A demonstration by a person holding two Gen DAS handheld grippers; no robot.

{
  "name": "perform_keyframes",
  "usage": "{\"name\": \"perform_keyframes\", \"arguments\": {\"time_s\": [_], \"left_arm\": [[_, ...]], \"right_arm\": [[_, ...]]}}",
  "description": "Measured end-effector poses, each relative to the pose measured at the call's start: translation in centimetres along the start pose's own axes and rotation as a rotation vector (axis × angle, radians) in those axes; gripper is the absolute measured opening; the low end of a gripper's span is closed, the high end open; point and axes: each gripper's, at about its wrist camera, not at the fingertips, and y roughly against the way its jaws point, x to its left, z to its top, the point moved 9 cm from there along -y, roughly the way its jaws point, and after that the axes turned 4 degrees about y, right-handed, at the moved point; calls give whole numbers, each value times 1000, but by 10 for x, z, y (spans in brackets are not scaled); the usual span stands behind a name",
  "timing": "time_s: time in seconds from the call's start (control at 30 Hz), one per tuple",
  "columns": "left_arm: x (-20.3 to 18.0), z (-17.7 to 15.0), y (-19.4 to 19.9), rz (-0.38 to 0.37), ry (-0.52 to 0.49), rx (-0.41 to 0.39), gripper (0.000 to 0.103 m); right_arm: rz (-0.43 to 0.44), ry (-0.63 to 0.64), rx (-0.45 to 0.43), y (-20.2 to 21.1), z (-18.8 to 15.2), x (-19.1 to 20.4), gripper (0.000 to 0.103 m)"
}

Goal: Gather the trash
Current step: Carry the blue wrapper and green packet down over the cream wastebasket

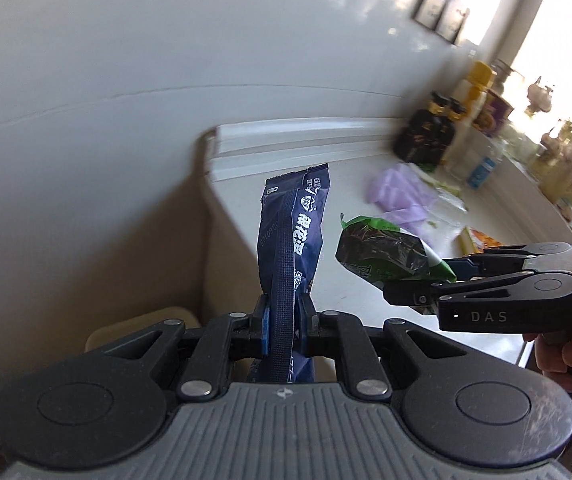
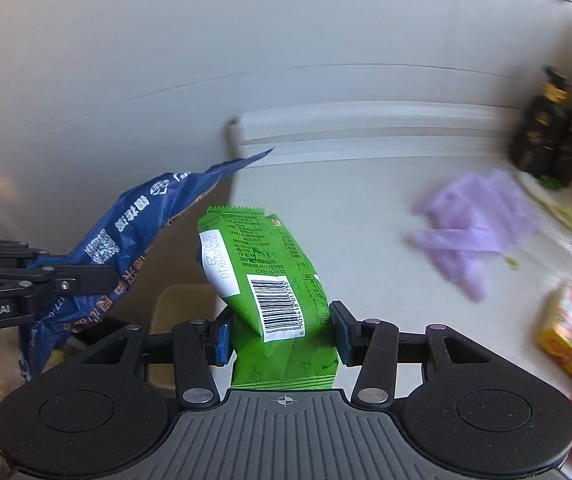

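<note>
Two grippers busy, left gripper (image 1: 284,322) clamped on crinkly dark-blue foil wrapper (image 1: 291,236), right gripper (image 2: 282,334) squeezing puffy green snack packet (image 2: 270,276), white countertop (image 2: 345,216) beyond, lilac plastic bags (image 2: 473,224), black bottles (image 2: 549,128)

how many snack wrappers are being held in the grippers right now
2. The blue wrapper is pinched in the left gripper; the green wrapper is clamped in the right gripper. Other packaging lies blurred on the counter, unheld.

Each wrist view looks close along its own fingers, angled down; both share the white counter (image 1: 349,176) corner.
</note>
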Motion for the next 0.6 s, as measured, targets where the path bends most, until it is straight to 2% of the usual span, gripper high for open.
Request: {"name": "perform_keyframes", "arguments": {"time_s": [0.27,0.43,0.6], "left_arm": [[48,-32,4,68,143,38,12],[78,-57,3,107,227,68,12],[106,-83,-8,163,302,126,12]], "right_arm": [[62,137,55,-27,4,54,46],[112,175,109,-43,-2,79,46],[118,192,186,-65,-13,96,46]]}}
